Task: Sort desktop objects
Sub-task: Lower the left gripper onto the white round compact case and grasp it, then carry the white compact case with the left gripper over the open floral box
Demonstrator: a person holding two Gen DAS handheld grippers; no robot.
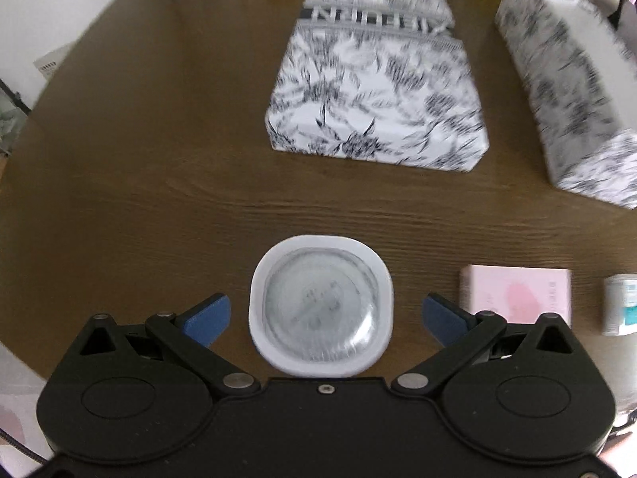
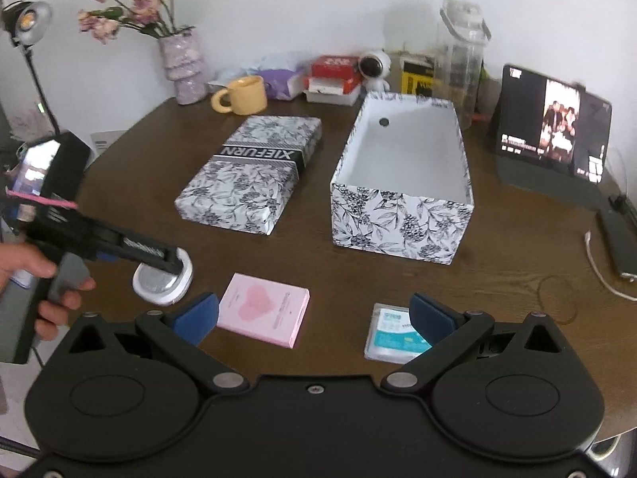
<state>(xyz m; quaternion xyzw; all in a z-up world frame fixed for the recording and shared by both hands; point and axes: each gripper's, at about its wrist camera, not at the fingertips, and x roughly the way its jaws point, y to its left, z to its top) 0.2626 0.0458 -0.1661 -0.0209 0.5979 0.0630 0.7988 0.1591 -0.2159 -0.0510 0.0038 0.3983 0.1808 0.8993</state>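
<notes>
Left wrist view first: the left gripper [image 1: 324,314] is spread wide, its blue pads [image 1: 207,320] standing clear on either side of a white rounded-square case [image 1: 320,308] with a clear domed lid, which lies flat on the brown wooden table [image 1: 139,159]. Neither pad touches the case, and nothing is gripped. What is under the clear lid is too blurred to tell. To the right of the case lie a pink box [image 1: 517,298] and, at the edge of the frame, a white and teal packet [image 1: 621,304].

From the right wrist view, the right gripper [image 2: 314,314] is also wide open and holds nothing. The pink box [image 2: 264,308] sits between its fingers, nearer the left one, and the white and teal packet [image 2: 392,332] lies just under the right pad [image 2: 432,314]; whether that pad touches it cannot be told. At left a hand [image 2: 38,279] holds the left gripper [image 2: 163,257] over the white case [image 2: 163,285].

Farther back, the floral-patterned box [image 2: 402,219] stands open, its white inside empty apart from a small dark round spot on the far wall. Its lid [image 2: 251,171], printed with a black XIEFURN band, lies flat beside it on the left, apart from it.

Along the far edge stand a yellow mug [image 2: 243,95], a vase of pink flowers [image 2: 185,67], a clear jug [image 2: 464,55] and a tablet [image 2: 557,127] showing video.
</notes>
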